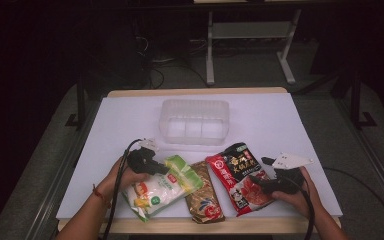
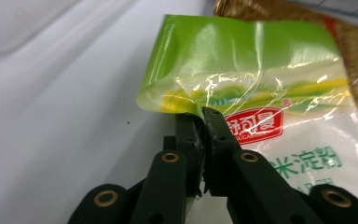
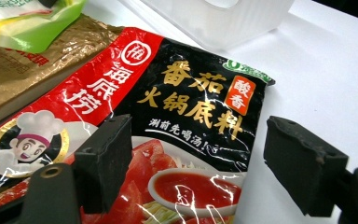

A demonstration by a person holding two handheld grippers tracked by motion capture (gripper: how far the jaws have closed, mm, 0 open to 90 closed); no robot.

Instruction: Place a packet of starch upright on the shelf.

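Observation:
A green and white starch bag (image 1: pixel 162 187) lies at the front left of the white table (image 1: pixel 260 120). My left gripper (image 1: pixel 162 169) is shut on that bag's green top edge (image 2: pixel 261 70), its jaws pinching the film where it curls up (image 2: pixel 203 119). A red and black hotpot sauce packet (image 1: pixel 237 172) lies at the front right. Held by the right hand, my right gripper (image 1: pixel 257 182) stands open over the packet's lower right part. In the right gripper view the packet (image 3: pixel 186 107) shows between the wide jaws (image 3: pixel 198 135), untouched.
A brown and gold packet (image 1: pixel 205 197) lies between the two bags, partly under the green one. A clear plastic container (image 1: pixel 195 121) with compartments stands at the middle back of the table. Dark floor and a desk frame lie beyond the far edge.

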